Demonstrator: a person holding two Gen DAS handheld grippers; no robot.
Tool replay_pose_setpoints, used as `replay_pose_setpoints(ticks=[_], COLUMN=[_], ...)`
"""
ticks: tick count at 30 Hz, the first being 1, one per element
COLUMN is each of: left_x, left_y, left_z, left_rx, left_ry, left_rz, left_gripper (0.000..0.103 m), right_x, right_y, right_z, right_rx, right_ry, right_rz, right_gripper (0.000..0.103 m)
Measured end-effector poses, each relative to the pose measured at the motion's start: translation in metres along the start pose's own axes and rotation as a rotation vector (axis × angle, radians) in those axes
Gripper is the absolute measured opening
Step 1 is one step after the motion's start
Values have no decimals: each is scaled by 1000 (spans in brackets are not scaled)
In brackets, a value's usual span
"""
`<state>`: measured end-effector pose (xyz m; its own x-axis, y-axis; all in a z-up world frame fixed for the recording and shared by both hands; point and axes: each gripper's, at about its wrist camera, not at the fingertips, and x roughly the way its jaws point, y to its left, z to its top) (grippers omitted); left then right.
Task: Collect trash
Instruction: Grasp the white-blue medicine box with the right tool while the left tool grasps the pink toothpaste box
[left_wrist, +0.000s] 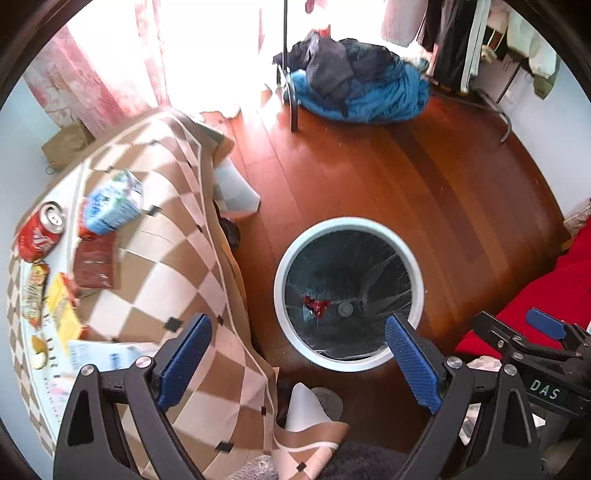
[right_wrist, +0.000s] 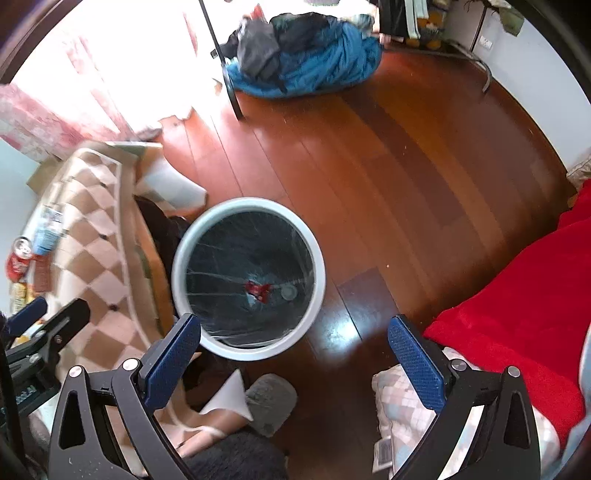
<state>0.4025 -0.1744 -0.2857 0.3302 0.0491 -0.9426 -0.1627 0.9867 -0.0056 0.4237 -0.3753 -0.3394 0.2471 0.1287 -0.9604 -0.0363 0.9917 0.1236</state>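
A round white bin (left_wrist: 413, 258) with a dark liner stands on the wooden floor beside the table; a red wrapper (left_wrist: 316, 304) lies at its bottom. The same bin (right_wrist: 184, 236) and wrapper (right_wrist: 258, 290) show in the right wrist view. My left gripper (left_wrist: 299, 358) hangs open and empty over the bin's near rim. My right gripper (right_wrist: 293, 354) is open and empty too, above the floor just right of the bin. On the checkered tablecloth (left_wrist: 166, 206) lie a red soda can (left_wrist: 38, 232), a blue-white carton (left_wrist: 110, 205), a dark red packet (left_wrist: 94, 262) and yellow snack wrappers (left_wrist: 64, 310).
A blue and dark pile of clothes (left_wrist: 354, 81) lies on the far floor next to a black stand pole (left_wrist: 290, 66). A red blanket (right_wrist: 517, 310) covers the right side. A grey slipper (right_wrist: 271, 402) sits on the floor near me. Bare floorboards (right_wrist: 406, 166) stretch beyond the bin.
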Motion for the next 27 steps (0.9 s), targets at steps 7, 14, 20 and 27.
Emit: replay_pose_setpoints(ticks=[7, 14, 20, 27], left_x=[-79, -146, -115, -49], left_y=[20, 103, 215, 311], left_z=[-2, -27, -93, -164], left_rx=[-29, -166, -384, -601], left_ry=[-108, -209, -100, 71], left_rz=[3, 31, 139, 226], left_gripper=[96, 96, 96, 96], right_x=[-96, -145, -99, -1], right_y=[21, 126, 251, 362], right_z=[-2, -15, -42, -71], right_rx=[-2, -265, -551, -808], right_ry=[-138, -148, -42, 136], right_rz=[104, 180, 173, 75], right_gripper=[102, 102, 102, 102])
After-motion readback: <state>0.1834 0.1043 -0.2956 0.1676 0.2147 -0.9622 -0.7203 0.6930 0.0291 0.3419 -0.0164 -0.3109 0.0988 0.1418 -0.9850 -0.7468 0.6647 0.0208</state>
